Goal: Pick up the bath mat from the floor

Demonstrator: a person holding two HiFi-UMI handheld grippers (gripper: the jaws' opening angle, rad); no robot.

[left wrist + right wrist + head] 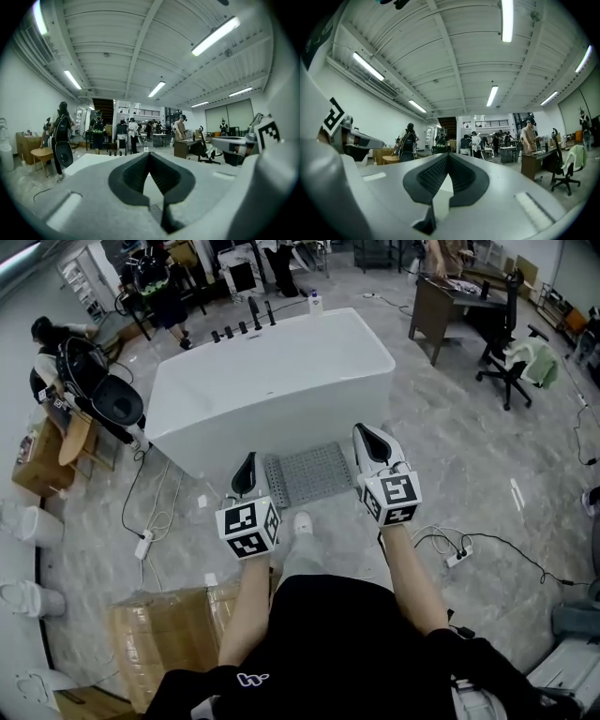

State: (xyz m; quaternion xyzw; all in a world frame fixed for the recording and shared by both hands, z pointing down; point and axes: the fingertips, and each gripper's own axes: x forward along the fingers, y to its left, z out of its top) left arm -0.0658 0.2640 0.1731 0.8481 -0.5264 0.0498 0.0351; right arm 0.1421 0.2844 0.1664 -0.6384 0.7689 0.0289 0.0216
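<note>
A grey studded bath mat (308, 473) lies flat on the floor in front of the white bathtub (272, 381) in the head view. My left gripper (246, 465) is held in the air to the mat's left, shut and empty. My right gripper (371, 435) hovers over the mat's right edge, also shut with nothing in it. In the left gripper view the left gripper (149, 153) has its black pads meeting at the tip, and a sliver of the mat (156, 213) shows below them. The right gripper (448, 155) in its own view points level across the room with its pads together.
Faucet fittings (244, 322) line the tub's far rim. A white power strip and cords (148, 538) lie on the floor at left, another power strip (457, 557) at right. A wrapped cardboard box (164, 634) sits near my left leg. A desk (448, 298), an office chair (511, 357) and people stand farther back.
</note>
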